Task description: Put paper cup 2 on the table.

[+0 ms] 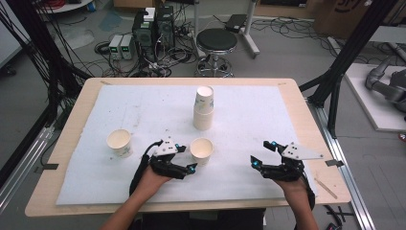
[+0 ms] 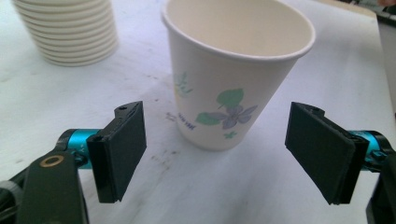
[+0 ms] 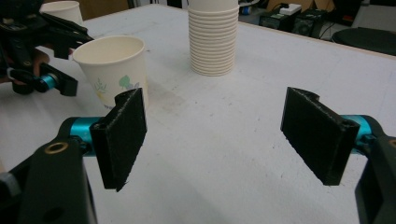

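A cream-white paper cup [image 2: 236,74] printed with green leaves and a violet flower stands on a white foam sheet [image 1: 249,115] over a pale wood table [image 1: 306,120]. Far behind it rises a stack of cups [image 1: 204,109], plain white. The left gripper [image 2: 219,158] and right gripper [image 3: 219,140] are black, with turquoise fittings behind black pads.

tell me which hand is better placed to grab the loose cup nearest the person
Left. The left gripper sits right beside the cup, fingers open toward it; the right gripper is farther off.
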Tool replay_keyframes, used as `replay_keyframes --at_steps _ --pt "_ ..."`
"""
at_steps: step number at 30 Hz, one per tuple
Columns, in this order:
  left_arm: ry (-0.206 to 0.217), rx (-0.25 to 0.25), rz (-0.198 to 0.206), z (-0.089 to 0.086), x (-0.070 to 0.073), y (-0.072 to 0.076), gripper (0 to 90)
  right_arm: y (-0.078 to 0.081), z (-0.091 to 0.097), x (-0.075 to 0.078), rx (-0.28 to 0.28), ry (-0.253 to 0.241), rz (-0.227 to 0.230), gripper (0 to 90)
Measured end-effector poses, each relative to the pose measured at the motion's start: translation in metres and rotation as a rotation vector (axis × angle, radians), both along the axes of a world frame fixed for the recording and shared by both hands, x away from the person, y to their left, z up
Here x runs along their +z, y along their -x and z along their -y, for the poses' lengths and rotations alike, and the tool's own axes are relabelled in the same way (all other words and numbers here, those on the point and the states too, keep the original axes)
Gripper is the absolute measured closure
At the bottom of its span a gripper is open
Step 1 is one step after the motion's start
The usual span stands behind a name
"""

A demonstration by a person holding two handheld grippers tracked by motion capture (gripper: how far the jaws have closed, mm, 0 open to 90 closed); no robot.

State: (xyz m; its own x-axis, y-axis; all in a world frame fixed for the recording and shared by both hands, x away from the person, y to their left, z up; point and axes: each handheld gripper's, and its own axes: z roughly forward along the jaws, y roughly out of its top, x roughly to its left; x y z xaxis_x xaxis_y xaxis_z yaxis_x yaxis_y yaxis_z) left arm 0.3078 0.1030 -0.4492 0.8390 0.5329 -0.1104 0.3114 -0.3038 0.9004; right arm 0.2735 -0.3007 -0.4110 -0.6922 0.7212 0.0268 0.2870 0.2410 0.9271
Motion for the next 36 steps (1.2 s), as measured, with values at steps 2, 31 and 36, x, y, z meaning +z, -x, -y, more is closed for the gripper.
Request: replay_keyframes --at_steps 2,31,36 --pt "0.046 0.025 0.033 -0.016 0.008 0.002 20.6 0.0 0.001 0.0 -0.023 0.01 -0.004 23.0" --pt "0.216 0.152 0.178 -0.069 0.023 0.018 17.2 0.013 0.005 -0.001 -0.107 0.034 0.004 22.3" --pt "0.212 0.159 0.181 -0.069 0.022 0.017 17.5 0.012 0.004 -0.003 -0.104 0.037 -0.003 22.3"
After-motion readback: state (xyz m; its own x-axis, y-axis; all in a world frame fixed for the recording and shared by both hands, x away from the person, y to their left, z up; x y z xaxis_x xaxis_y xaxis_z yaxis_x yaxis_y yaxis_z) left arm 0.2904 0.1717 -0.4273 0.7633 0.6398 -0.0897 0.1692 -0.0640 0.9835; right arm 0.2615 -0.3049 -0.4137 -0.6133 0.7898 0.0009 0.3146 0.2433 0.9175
